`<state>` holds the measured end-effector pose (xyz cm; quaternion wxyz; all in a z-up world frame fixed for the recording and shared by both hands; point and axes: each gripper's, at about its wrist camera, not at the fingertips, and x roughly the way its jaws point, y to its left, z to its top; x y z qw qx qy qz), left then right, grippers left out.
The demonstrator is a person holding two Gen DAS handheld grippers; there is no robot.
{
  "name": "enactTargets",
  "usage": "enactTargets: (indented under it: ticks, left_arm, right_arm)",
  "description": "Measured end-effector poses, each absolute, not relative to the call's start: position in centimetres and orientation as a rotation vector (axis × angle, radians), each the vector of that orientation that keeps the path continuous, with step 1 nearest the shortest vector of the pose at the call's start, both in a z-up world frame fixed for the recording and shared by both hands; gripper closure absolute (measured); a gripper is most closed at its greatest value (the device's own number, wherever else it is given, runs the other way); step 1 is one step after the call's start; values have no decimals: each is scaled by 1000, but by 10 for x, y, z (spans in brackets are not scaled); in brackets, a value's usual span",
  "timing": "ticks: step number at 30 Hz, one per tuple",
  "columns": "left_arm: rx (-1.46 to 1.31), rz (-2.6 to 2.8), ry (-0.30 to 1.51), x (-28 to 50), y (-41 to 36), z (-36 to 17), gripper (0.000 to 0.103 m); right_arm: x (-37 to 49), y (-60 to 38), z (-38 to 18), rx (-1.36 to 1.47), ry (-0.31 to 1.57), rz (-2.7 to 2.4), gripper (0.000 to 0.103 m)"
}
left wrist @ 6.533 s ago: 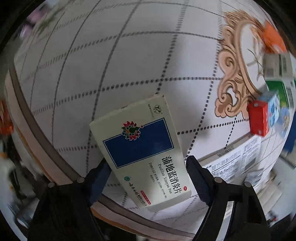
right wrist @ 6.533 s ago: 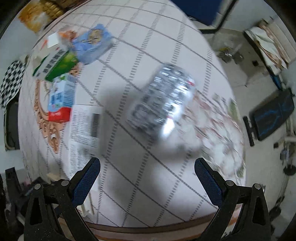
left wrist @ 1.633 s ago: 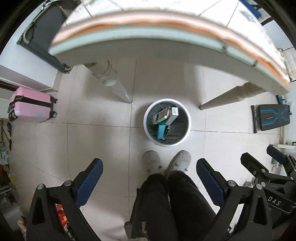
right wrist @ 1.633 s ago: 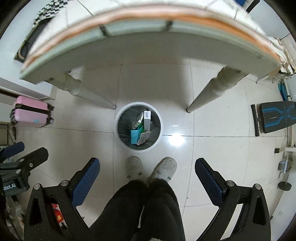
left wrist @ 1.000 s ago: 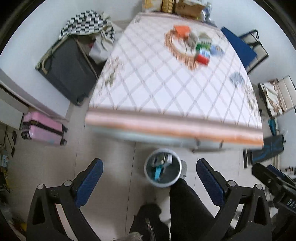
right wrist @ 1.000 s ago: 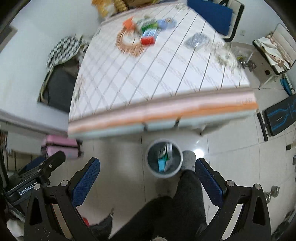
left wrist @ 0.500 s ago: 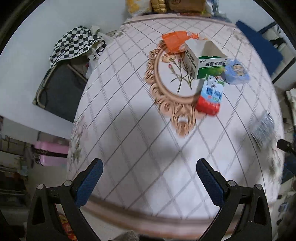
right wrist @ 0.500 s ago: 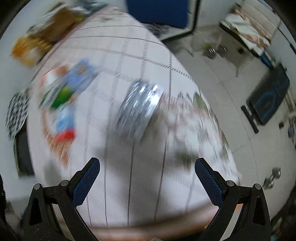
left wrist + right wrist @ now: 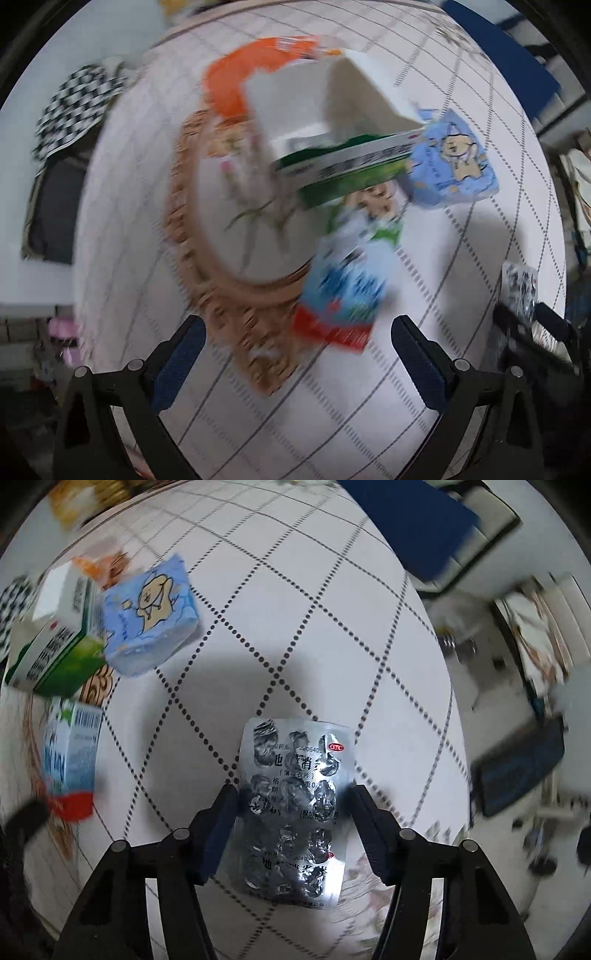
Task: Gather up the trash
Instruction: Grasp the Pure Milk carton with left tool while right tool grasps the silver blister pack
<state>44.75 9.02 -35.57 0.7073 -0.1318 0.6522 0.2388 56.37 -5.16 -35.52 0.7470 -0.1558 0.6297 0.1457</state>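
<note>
My right gripper (image 9: 293, 805) has its two fingers against the sides of a silver blister pack (image 9: 295, 808) that lies on the white checked tablecloth (image 9: 295, 609). My left gripper (image 9: 293, 347) is open and empty, just short of a blue, white and red carton (image 9: 343, 291). Behind the carton lie a green and white box (image 9: 332, 147), an orange wrapper (image 9: 236, 85) and a light blue tissue pack (image 9: 452, 162). The same carton (image 9: 70, 753), green box (image 9: 55, 635) and tissue pack (image 9: 151, 616) show at the left of the right wrist view.
A tan oval pattern (image 9: 192, 258) is printed on the cloth around the boxes. A blue chair (image 9: 417, 528) stands behind the table. A black mat (image 9: 517, 771) lies on the floor to the right, beyond the table edge.
Both grippers have dropped closer to the table. The right gripper went from wide open to closed around the blister pack. The left gripper moved in towards the boxes and stays open.
</note>
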Motion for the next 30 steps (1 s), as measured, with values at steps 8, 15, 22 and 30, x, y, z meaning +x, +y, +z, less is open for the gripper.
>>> enactTargets:
  ticks: [8, 15, 22, 30]
  left_arm:
    - [-265, 411, 1521, 472, 81, -385, 53]
    - [-392, 476, 1532, 433, 68, -384, 53]
    - [-512, 530, 1496, 436, 72, -384, 53]
    - [-452, 552, 1435, 431, 72, -360, 53]
  right_arm:
    - [586, -70, -358, -344, 1454, 441, 53]
    - [601, -79, -365, -251, 1467, 406, 54]
    - [580, -85, -353, -119, 1479, 476, 56]
    - [554, -93, -342, -133, 1469, 467, 93]
